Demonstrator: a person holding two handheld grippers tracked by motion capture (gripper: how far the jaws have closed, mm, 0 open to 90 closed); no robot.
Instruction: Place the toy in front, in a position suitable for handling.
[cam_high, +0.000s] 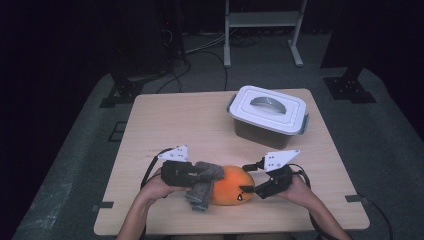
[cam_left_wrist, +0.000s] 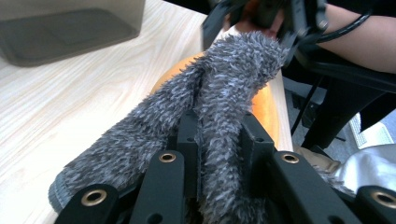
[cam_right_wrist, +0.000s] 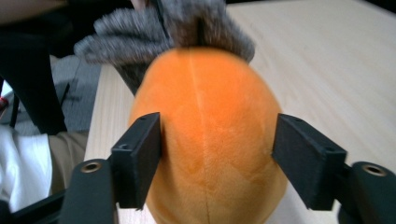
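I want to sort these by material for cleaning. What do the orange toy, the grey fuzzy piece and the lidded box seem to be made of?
Orange toy: looks like short-pile plush, matte, with a stitched seam down its middle.
Grey fuzzy piece: seems to be shaggy fleece or chenille fabric with long loose fibres, soft and dull.
Lidded box: probably hard plastic, with a smooth pale lid, grey clips and a darker translucent-looking body.

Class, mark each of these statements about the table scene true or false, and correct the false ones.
1. The left gripper is clamped on the grey fuzzy fabric. True.
2. The white-lidded box has its lid off. False: the lid sits on it.
3. The orange plush toy sits between the jaws of the right gripper. True.
4. The plush toy lies inside the box. False: it lies on the table, near the front edge.
5. The right gripper's jaws squeeze the toy flat. False: a gap shows at one jaw.
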